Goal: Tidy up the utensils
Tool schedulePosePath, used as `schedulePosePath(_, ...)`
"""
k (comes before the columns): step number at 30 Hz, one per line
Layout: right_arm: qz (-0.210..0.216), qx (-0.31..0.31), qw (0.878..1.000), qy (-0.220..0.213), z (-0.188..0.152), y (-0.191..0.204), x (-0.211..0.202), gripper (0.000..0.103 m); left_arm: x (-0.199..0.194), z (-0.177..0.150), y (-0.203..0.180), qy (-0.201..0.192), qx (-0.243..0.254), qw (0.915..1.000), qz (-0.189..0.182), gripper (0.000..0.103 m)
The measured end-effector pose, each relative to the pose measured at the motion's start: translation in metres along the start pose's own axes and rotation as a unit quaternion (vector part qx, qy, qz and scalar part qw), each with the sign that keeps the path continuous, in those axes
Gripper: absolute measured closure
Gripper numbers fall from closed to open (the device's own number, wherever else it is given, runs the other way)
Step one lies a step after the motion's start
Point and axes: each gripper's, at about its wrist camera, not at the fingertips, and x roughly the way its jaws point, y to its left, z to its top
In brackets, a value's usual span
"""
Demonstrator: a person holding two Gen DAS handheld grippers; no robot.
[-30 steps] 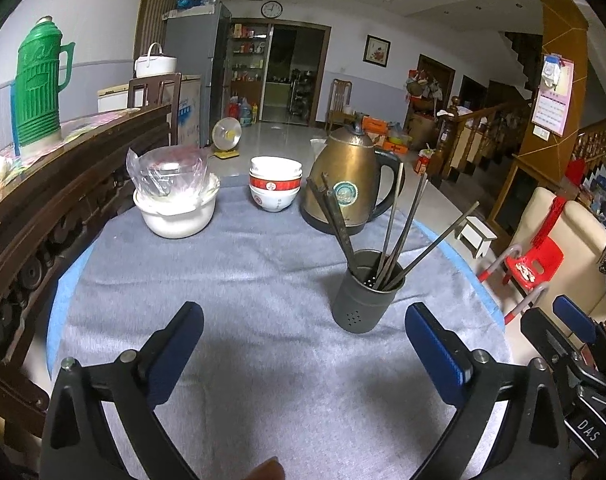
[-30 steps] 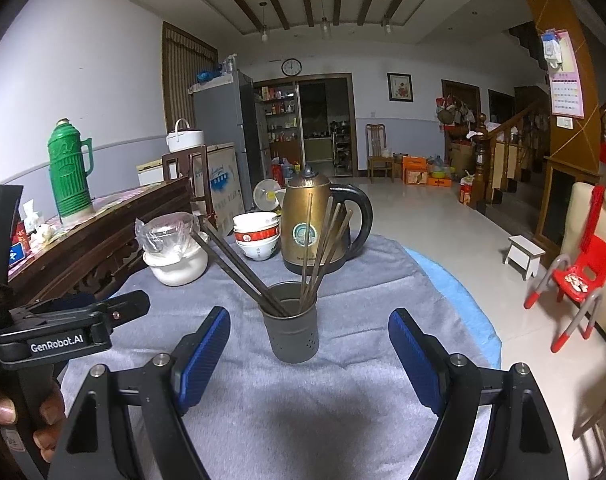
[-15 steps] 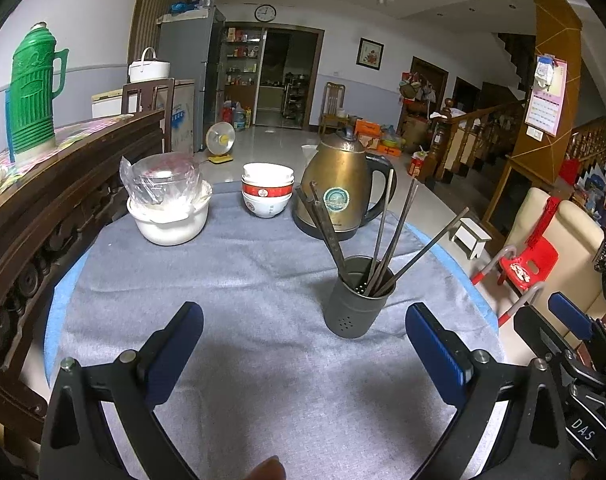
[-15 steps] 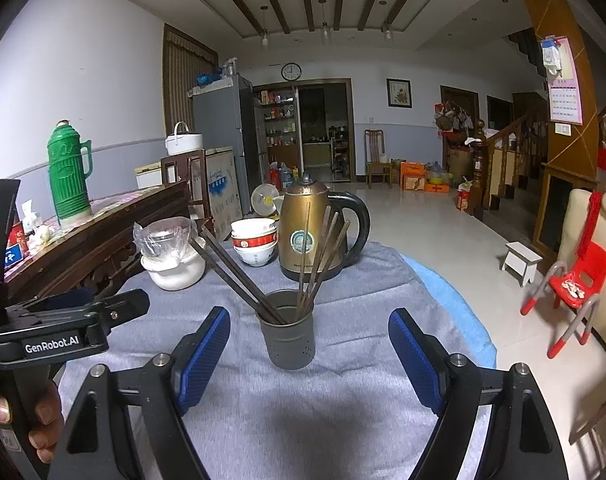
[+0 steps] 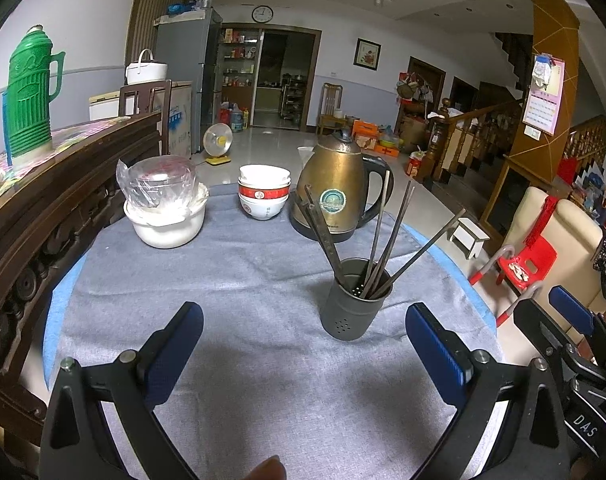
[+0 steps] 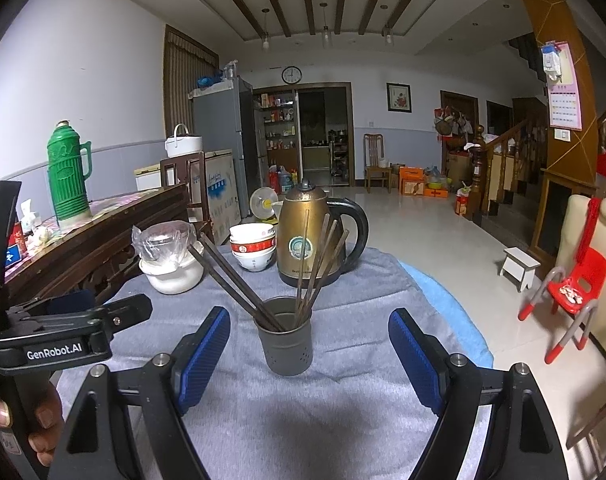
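the left claw (image 5: pixel 303 344) sits at the bottom of the left wrist view, its blue-padded jaws spread wide with nothing between them, hanging over bare grey cloth (image 5: pixel 239 296) on the bench. the right claw (image 6: pixel 309 344) fills the bottom of the right wrist view, likewise released and empty, its jaws wide apart on either side of the utensil holder (image 6: pixel 288 344) without touching it.

the utensil holder is a dark perforated metal cup standing upright on the cloth, centre of the right wrist view and just right of centre in the left wrist view. several dark chopsticks (image 6: pixel 239 280) stand in it: some lean toward the upper left, the others fan up and to the right.

behind the cup, toward the top of the bench, stands a brass-coloured kettle (image 6: pixel 309 236) with a black handle. left of it is a stack of white and red bowls (image 6: pixel 252 246), and further left a white bowl (image 6: pixel 171 276) topped with a plastic-wrapped clear bowl. a green thermos (image 6: pixel 68 172) stands on a dark wooden sideboard at the left edge.

in the right wrist view a hand (image 6: pixel 43 420) holds the left claw's grip at lower left.
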Motion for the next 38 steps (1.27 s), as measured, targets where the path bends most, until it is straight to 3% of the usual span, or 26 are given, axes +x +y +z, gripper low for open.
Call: schedulePosePath(38, 0.001, -0.014, 1.0, 0.0, 0.004, 0.0, 0.015, 0.019, 0.009, 0.006, 0.003, -0.001, -0.004, 0.9999, -0.013, 0.002)
